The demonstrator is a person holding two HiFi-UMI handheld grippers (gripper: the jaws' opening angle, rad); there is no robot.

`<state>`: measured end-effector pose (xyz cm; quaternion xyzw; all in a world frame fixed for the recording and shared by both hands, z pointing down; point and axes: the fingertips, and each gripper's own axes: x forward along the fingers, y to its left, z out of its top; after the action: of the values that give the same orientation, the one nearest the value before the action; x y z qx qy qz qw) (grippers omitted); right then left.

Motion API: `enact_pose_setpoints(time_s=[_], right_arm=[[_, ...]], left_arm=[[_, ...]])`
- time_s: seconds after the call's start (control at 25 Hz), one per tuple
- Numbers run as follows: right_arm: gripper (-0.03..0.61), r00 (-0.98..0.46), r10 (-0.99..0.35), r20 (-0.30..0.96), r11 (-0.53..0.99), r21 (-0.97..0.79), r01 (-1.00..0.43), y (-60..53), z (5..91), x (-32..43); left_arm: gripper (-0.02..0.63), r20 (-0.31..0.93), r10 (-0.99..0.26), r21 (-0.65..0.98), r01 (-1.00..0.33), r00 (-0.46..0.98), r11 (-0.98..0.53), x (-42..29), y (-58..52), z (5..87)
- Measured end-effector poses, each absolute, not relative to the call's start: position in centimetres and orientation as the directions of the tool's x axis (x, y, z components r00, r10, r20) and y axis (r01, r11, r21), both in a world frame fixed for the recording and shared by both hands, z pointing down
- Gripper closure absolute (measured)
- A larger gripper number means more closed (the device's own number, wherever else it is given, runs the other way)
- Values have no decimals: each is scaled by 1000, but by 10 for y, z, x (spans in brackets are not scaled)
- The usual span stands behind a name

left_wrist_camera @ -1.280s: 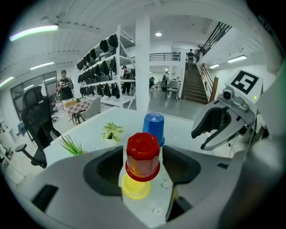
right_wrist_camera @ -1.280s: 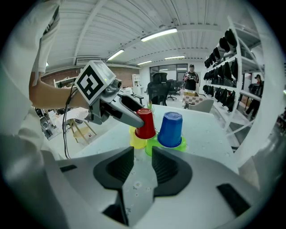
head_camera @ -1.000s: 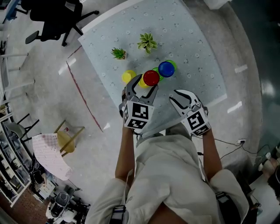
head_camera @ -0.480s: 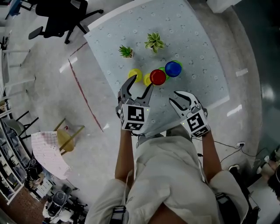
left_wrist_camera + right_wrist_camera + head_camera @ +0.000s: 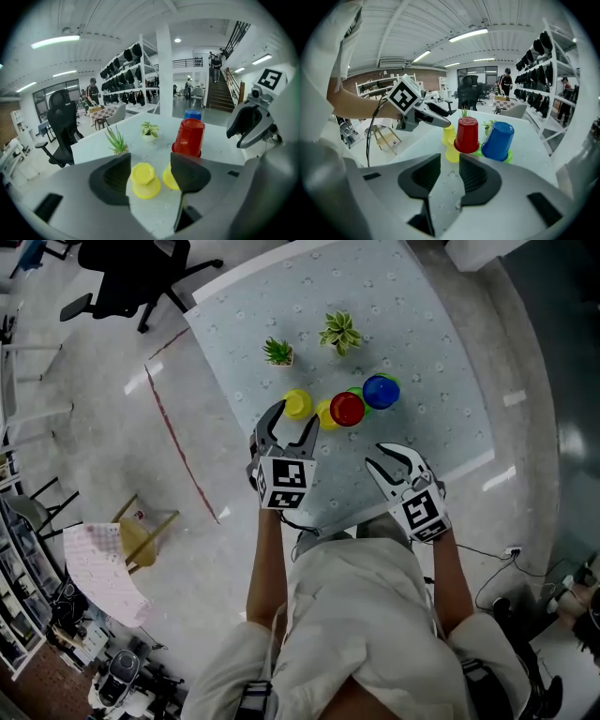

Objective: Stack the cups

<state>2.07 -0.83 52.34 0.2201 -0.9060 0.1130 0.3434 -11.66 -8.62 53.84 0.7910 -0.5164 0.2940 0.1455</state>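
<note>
Two square-pattern markers: left gripper (image 5: 293,415), right gripper (image 5: 377,456); red cup (image 5: 347,409) upside-down.

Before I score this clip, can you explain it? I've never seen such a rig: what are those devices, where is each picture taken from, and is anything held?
There is no robot: a person holds a two-jaw gripper in each hand, and the marker cubes are part of them. One picture comes from a camera on the person's head, looking down. The other two come from cameras riding on each gripper, looking along its jaws. On the table stand upturned cups: a yellow cup, a second yellow cup, a red cup, and a blue cup with a green cup showing at its base, beside two potted plants. The left gripper is open, the first yellow cup between its jaw tips but not squeezed. The right gripper, jaws slightly apart, holds nothing.
</note>
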Motion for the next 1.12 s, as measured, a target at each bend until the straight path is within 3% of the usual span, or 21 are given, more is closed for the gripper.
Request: enact_pose_setpoints(time_s=[0.76, 0.84, 1.12], right_arm=[[465, -683, -288, 671, 894, -68, -443, -9, 524, -7], [469, -686, -288, 668, 896, -65, -438, -8, 523, -8], [474, -705, -268, 656, 908, -73, -412, 3, 520, -16]], left_arm=[[342, 698, -667, -28, -920, 262, -391, -134, -91, 605], [375, 700, -662, -22, -919, 266, -393, -133, -91, 608], [383, 698, -665, -31, -918, 264, -396, -132, -89, 607]])
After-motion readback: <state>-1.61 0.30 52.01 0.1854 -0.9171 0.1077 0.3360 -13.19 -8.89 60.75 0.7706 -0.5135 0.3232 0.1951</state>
